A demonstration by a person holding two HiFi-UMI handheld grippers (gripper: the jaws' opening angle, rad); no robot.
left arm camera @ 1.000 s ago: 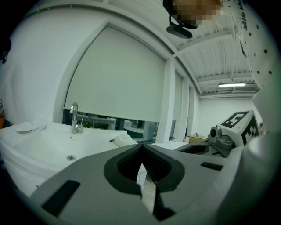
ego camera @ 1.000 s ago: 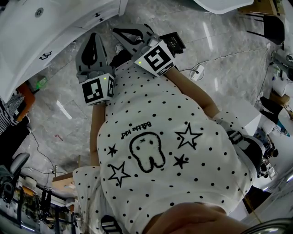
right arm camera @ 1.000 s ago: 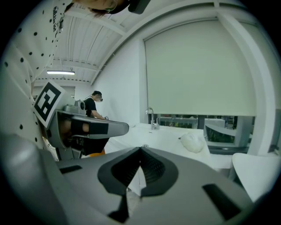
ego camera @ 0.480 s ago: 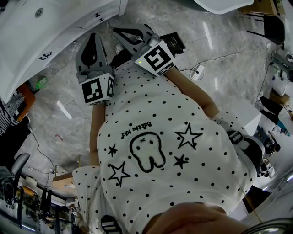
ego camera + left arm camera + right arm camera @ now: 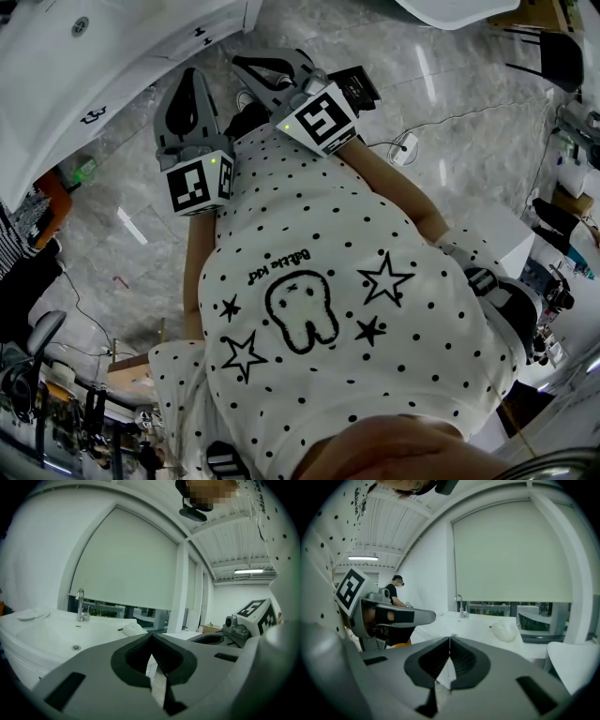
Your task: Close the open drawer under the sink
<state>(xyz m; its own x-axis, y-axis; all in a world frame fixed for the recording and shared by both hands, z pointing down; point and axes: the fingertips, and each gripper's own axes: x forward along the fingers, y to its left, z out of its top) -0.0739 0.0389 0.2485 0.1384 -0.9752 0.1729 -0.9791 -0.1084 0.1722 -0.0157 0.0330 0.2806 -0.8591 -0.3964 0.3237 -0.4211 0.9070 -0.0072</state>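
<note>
The white sink (image 5: 56, 66) fills the top left of the head view, and its cabinet front carries dark drawer handles (image 5: 91, 116). I cannot tell from here which drawer stands open. My left gripper (image 5: 193, 73) and right gripper (image 5: 240, 64) are held side by side in front of my chest, pointing toward the cabinet and apart from it. Both are shut with nothing between the jaws. In the left gripper view the shut left gripper (image 5: 151, 637) faces the basin (image 5: 51, 632) and faucet (image 5: 80, 604). The right gripper (image 5: 450, 638) looks over the same counter (image 5: 478, 625).
The floor (image 5: 450, 84) is grey marble with a cable and a white plug box (image 5: 406, 147). A white rounded object (image 5: 505, 631) lies on the counter. Another person (image 5: 396, 592) stands farther back. Cluttered tables line the right edge (image 5: 562, 187).
</note>
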